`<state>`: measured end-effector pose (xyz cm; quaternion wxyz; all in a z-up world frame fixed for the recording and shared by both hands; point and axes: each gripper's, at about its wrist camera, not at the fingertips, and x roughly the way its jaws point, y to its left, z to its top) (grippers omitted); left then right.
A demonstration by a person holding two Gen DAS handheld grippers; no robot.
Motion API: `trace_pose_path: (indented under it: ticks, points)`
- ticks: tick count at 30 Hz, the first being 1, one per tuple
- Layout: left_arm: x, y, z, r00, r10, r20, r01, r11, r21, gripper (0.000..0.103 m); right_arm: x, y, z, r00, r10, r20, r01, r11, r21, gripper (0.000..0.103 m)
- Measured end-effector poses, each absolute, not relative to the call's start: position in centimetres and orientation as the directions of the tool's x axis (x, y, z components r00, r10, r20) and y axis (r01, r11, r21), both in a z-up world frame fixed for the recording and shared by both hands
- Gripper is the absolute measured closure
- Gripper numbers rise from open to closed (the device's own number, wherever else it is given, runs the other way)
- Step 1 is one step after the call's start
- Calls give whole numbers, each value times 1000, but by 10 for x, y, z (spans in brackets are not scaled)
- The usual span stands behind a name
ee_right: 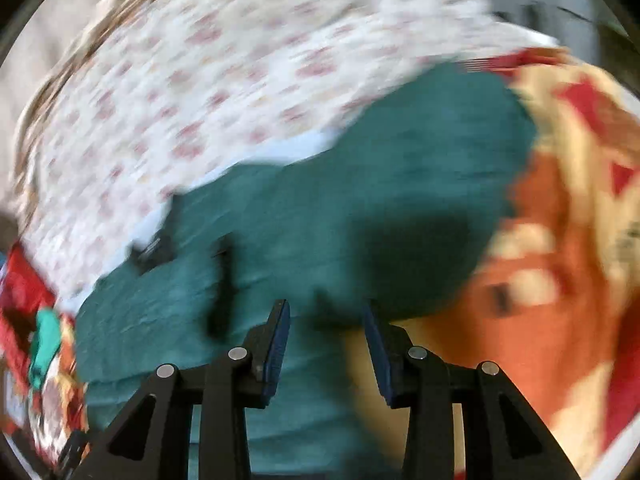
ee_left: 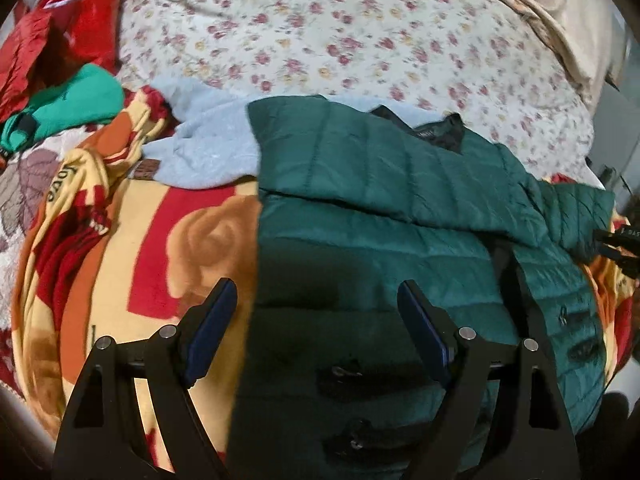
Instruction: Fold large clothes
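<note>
A dark green quilted puffer jacket (ee_left: 384,200) lies on the bed, one sleeve folded across its chest, black collar lining showing at the top. My left gripper (ee_left: 316,300) is open and empty, hovering above the jacket's lower left edge. In the blurred right wrist view the same jacket (ee_right: 320,208) fills the middle. My right gripper (ee_right: 326,316) is open and empty over the jacket's near edge; whether it touches the fabric cannot be told.
A red, orange and yellow patterned blanket (ee_left: 132,240) lies under the jacket, also in the right wrist view (ee_right: 560,260). A light blue garment (ee_left: 204,148), a teal garment (ee_left: 72,104) and red clothes (ee_left: 60,32) lie at the left. A floral sheet (ee_left: 340,32) covers the bed behind.
</note>
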<state>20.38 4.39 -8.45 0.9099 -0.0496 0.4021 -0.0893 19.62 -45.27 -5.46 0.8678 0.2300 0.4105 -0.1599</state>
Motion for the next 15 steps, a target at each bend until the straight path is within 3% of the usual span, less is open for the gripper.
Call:
trace_pose_path:
  ticks: [6,11,15]
  points:
    - [209,37,-96,636,-217,-741,122,976,-181,20,153,-568,-68,639,-124,-759,636,640,430,66]
    - [213,27,-110,639,-142,-756,105,990,-96,20,171,-610,-103,731,33,-681,576,505,643,63]
    - [215,16,-119,663,-72,-746,101,995,-6,14,207,-618,-138,737,102,-669,564,454,690,62]
